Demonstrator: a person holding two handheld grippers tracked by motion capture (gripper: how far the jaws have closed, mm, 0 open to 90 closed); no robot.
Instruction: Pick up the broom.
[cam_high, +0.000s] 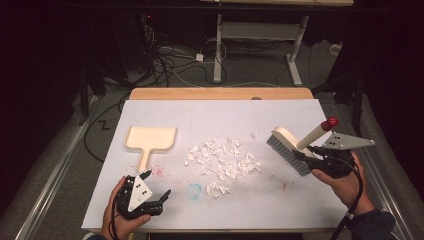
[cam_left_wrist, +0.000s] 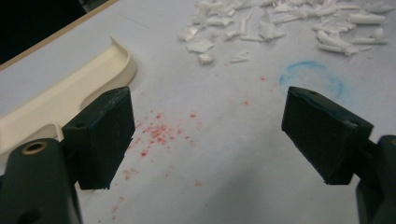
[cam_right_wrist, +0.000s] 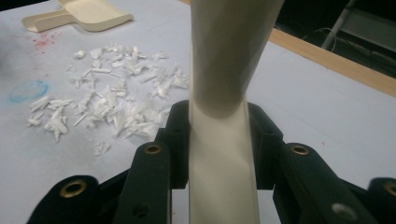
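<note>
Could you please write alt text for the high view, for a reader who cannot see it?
A person at a white table holds a brush clamped in the right gripper, beside a pile of white scraps. The left gripper, open and holding nothing, sits near the handle of a cream dustpan.

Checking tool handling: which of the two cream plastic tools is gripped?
The brush: the right tongs clamp its handle. The dustpan lies flat and untouched, ahead of the open left tongs.
</note>
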